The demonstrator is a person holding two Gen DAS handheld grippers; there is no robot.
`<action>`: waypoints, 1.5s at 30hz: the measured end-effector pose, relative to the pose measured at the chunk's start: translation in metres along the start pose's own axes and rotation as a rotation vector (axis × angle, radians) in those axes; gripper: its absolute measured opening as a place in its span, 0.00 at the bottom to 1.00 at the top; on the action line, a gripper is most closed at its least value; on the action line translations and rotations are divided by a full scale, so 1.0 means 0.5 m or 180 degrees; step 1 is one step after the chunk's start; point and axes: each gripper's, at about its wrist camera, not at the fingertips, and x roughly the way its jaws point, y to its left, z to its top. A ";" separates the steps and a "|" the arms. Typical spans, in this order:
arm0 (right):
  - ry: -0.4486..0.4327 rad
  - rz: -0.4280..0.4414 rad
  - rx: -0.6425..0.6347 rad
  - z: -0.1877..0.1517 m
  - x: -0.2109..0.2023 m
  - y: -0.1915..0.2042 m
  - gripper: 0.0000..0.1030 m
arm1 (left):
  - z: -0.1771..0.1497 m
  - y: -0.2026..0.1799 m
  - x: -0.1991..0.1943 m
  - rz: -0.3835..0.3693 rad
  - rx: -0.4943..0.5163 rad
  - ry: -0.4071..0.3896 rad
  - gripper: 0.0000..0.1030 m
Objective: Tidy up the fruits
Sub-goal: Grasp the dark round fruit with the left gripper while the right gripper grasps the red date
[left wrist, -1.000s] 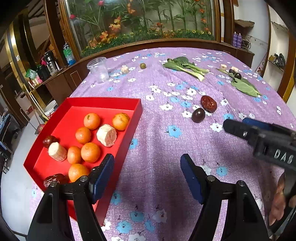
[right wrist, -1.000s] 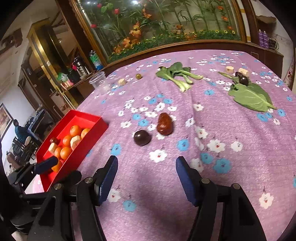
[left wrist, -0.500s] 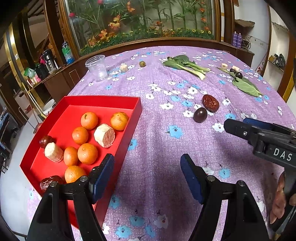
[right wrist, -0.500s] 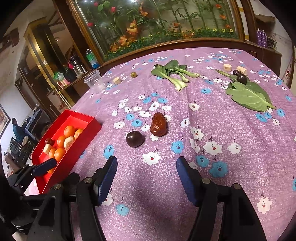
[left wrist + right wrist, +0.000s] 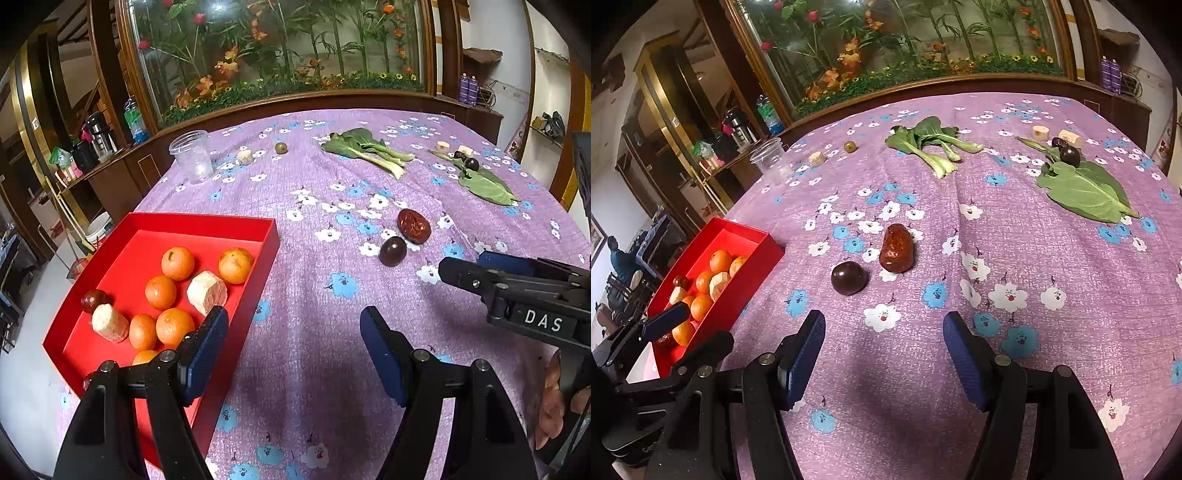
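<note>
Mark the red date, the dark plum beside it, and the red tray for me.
red date [image 5: 896, 248], right wrist view, middle of its wrinkled skin
dark plum [image 5: 849, 277], right wrist view, centre of its top
red tray [image 5: 201, 220], left wrist view, far rim

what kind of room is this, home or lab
Most likely a home dining or living room: a floral tablecloth over a big table, a wood-framed glass case of plants behind it, and thermos flasks on a side cabinet.

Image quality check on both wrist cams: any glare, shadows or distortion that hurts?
Left wrist: strong fisheye bend, black corners, soft shadow on the tablecloth between the left hand-held gripper fingers; fruit in the red tray sharp. Right wrist: same bend, glare spots on the glass case, dark plum and red date crisp.
</note>
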 end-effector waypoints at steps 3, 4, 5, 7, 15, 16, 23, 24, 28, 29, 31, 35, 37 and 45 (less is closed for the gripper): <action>0.0006 -0.0014 0.0000 -0.001 0.000 -0.002 0.69 | 0.003 -0.001 -0.001 -0.0018 -0.0001 -0.0034 0.71; 0.0004 -0.0022 -0.0006 0.000 0.000 -0.002 0.69 | 0.004 -0.002 -0.002 -0.0021 -0.0002 -0.0044 0.71; 0.0002 -0.0026 -0.0009 0.000 -0.001 -0.002 0.69 | 0.005 -0.002 -0.003 -0.0022 -0.0005 -0.0055 0.71; -0.0001 -0.0036 -0.0014 0.001 -0.001 -0.002 0.69 | 0.007 -0.001 -0.006 -0.0028 -0.0020 -0.0094 0.71; -0.0004 -0.0076 -0.0097 0.014 0.001 0.000 0.69 | 0.009 0.005 -0.004 -0.0021 -0.0058 -0.0117 0.71; -0.0023 -0.0083 -0.0124 0.021 0.001 0.001 0.69 | 0.009 0.007 -0.002 -0.0023 -0.0068 -0.0107 0.71; -0.0219 -0.0080 -0.0308 0.090 0.014 -0.002 0.69 | 0.018 0.032 0.019 -0.0135 -0.0223 -0.0014 0.71; -0.0202 -0.0075 -0.0322 0.095 0.021 -0.002 0.69 | 0.020 0.033 0.024 -0.0163 -0.0235 -0.0004 0.71; -0.0103 -0.0060 -0.0345 0.107 0.059 0.000 0.65 | 0.033 0.021 0.053 -0.0535 -0.0243 0.0100 0.70; -0.0068 -0.0060 -0.0347 0.108 0.069 0.000 0.64 | 0.037 0.014 0.061 -0.0612 -0.0243 0.0128 0.66; -0.0007 -0.0054 -0.0340 0.109 0.087 0.000 0.64 | 0.045 -0.004 0.077 -0.0731 -0.0211 0.0195 0.56; 0.0088 -0.0071 -0.0343 0.107 0.116 -0.005 0.53 | 0.061 -0.038 0.099 -0.0797 -0.0104 0.0193 0.54; 0.0129 -0.0066 -0.0349 0.105 0.125 -0.008 0.41 | 0.070 -0.048 0.108 -0.0827 -0.0089 0.0184 0.54; 0.0071 -0.0039 -0.0123 0.107 0.119 -0.054 0.32 | 0.096 -0.090 0.162 -0.1036 0.0054 0.0246 0.54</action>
